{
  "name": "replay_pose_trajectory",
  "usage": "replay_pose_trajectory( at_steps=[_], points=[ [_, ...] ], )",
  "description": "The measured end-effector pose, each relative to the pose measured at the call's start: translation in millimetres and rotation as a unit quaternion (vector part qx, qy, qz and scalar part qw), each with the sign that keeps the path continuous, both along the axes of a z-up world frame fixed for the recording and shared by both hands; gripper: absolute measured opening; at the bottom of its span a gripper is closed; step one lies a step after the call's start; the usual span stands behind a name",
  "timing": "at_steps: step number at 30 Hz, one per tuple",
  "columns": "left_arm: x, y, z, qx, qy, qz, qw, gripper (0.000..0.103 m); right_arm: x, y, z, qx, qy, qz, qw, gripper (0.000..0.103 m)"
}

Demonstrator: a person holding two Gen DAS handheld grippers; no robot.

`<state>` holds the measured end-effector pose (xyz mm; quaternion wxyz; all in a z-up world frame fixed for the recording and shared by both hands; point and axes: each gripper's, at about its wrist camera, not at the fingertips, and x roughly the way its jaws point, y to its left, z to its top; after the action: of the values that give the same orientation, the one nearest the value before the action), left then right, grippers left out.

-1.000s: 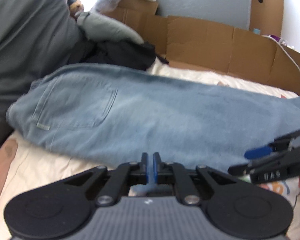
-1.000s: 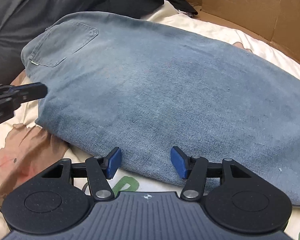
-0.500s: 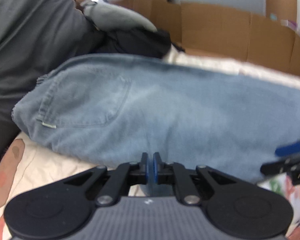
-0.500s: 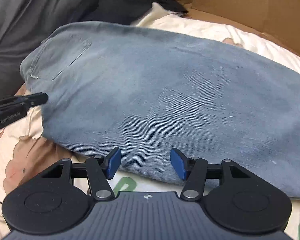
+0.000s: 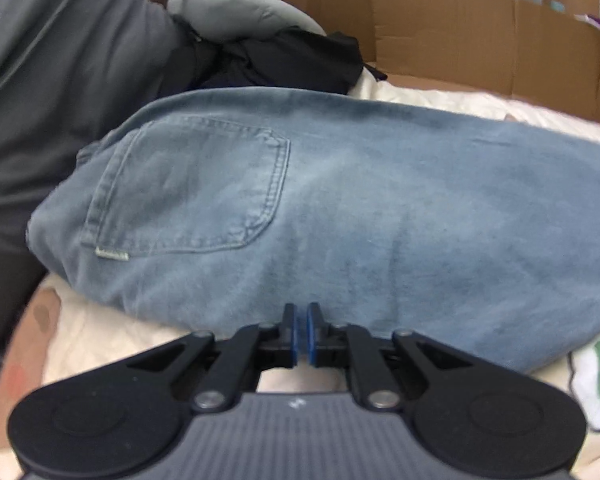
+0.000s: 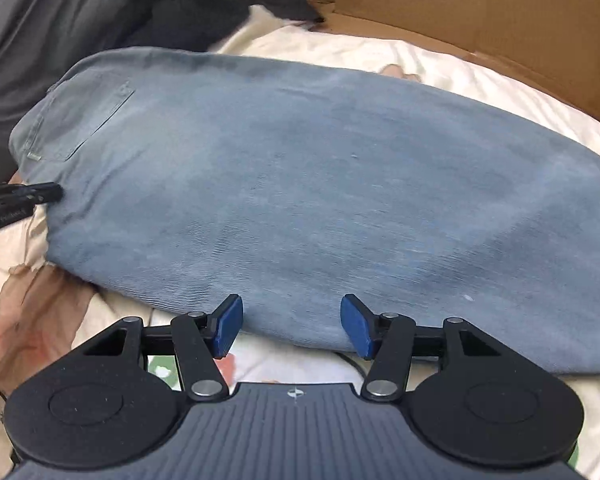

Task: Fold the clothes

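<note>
Cardboard-walled bed (image 6: 380, 52); jeans (image 6: 300, 184) lay crosswise just ahead of both. Left hand-held gripper (image 5: 300, 330) pinched shut, empty, nearer pocket end; right hand-held gripper (image 6: 292, 330) gaped half-wide at near hem edge.

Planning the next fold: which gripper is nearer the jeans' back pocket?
Left. The left gripper sits at the jeans' near edge just below the back pocket; the right gripper, open, is farther along toward the leg.

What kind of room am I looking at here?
Probably a bedroom at home: the jeans lie on a printed bedsheet, other clothes are piled beside them, and flattened cardboard stands along the far edge.
</note>
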<state>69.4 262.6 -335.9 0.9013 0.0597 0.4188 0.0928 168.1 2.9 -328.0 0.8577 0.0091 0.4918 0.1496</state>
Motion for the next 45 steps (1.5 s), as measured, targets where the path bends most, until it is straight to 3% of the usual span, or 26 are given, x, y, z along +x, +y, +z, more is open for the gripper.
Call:
replay_pose_trajectory(
  at_steps=[8,12,18,26,29,32,36,39,45],
  points=[
    [43,51,44,0.021,-0.014,0.036,0.999,0.008,-12,-25,21,0.001,-0.012,-0.018,1.0,0.061],
    [68,73,67,0.045,-0.033,0.05,0.9972,0.015,-14,-35,28,-0.003,-0.015,-0.022,1.0,0.061],
    [95,102,56,0.066,-0.02,0.048,0.9965,0.019,-16,-48,25,-0.015,-0.009,-0.026,0.999,0.061],
    [114,139,6,0.001,0.006,0.102,0.9948,0.019,-22,-50,13,-0.023,0.01,-0.026,0.999,0.061],
    [114,138,-10,0.014,0.002,0.096,0.9953,0.019,-25,-51,14,-0.026,0.008,-0.025,0.999,0.061],
    [111,127,0,0.032,-0.006,0.099,0.9946,0.017,-29,-53,17,-0.026,0.0,-0.028,0.999,0.061],
    [102,116,28,0.015,-0.054,0.063,0.9964,0.019,-30,-56,14,-0.027,-0.001,-0.038,0.999,0.061],
    [113,109,38,0.025,-0.058,0.047,0.9969,0.019,-29,-58,14,-0.029,-0.002,-0.042,0.999,0.061],
    [149,119,25,0.018,-0.049,0.057,0.997,0.016,-30,-75,13,-0.027,0.0,-0.079,0.997,0.062]
  ],
)
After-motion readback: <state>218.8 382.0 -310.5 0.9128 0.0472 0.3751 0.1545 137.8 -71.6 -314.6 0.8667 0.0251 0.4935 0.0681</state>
